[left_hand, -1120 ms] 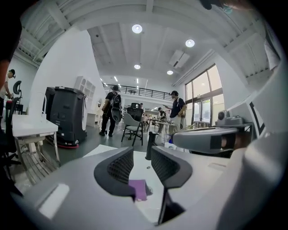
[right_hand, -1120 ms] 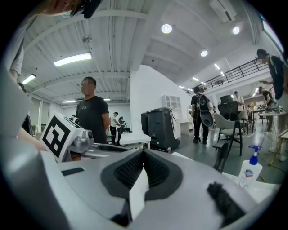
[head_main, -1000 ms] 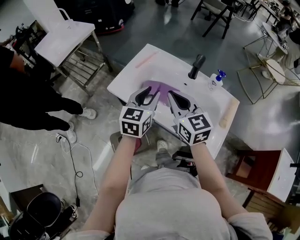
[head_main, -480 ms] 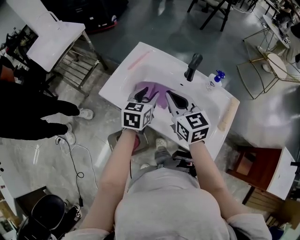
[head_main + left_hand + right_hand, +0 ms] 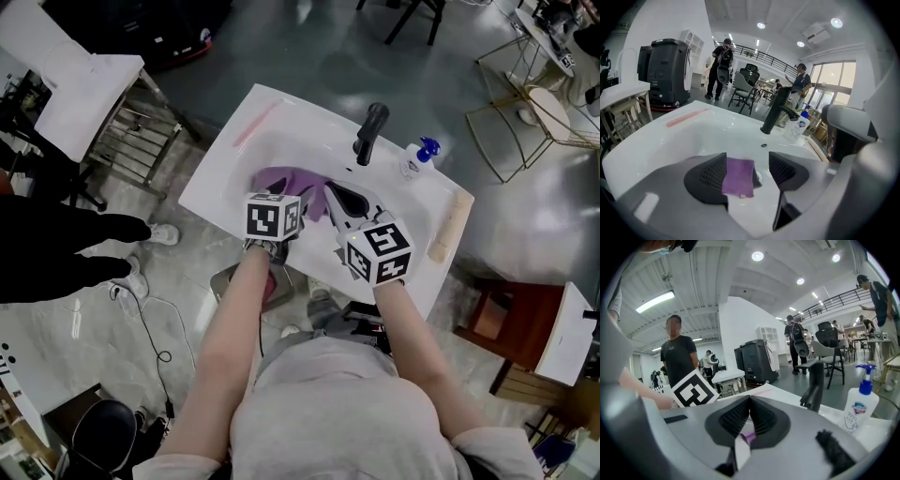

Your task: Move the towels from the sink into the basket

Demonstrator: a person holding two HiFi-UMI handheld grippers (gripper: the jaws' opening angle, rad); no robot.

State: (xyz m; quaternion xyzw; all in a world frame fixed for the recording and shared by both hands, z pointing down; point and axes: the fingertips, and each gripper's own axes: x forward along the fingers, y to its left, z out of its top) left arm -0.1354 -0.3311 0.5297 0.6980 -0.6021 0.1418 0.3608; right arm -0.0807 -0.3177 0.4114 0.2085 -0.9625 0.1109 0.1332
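The purple towel (image 5: 284, 179) lay in the white sink (image 5: 309, 129), near the black faucet (image 5: 368, 131). The left gripper (image 5: 747, 162) had its jaws opening, with the towel loose between them. The right gripper (image 5: 750, 402) was pinched tight on a purple fold.

**Purple towel (image 5: 286, 178) in a white sink (image 5: 220, 159)**

The towel is plain purple all over, with no pattern. The sink under it is shiny white. A pale pink strip (image 5: 255, 125) runs along the sink's far left edge. The tap (image 5: 368, 133) on the far side is black. Just right of it, the soap bottle (image 5: 411, 164) is white with a blue pump. The floor (image 5: 309, 56) is grey. Far left, a table (image 5: 80, 80) is white. Near right, a cabinet (image 5: 525, 319) is red-brown.
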